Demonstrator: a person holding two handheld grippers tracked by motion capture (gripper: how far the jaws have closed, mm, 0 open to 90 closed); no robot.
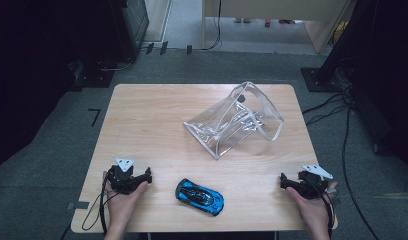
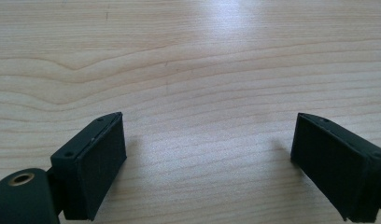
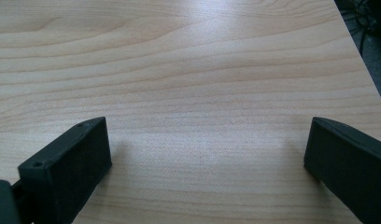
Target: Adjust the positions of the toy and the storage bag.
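car (image 1: 199,196): glossy blue toy, sleek, near edge
pouch (image 1: 234,120): clear crinkly plastic, far right
left gripper (image 1: 142,178): released, empty
right gripper (image 1: 286,181): released, empty

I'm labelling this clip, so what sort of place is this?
Probably a lab or recording room: a small wooden table on grey carpet, cables trailing across the floor, and dark equipment stands around it.
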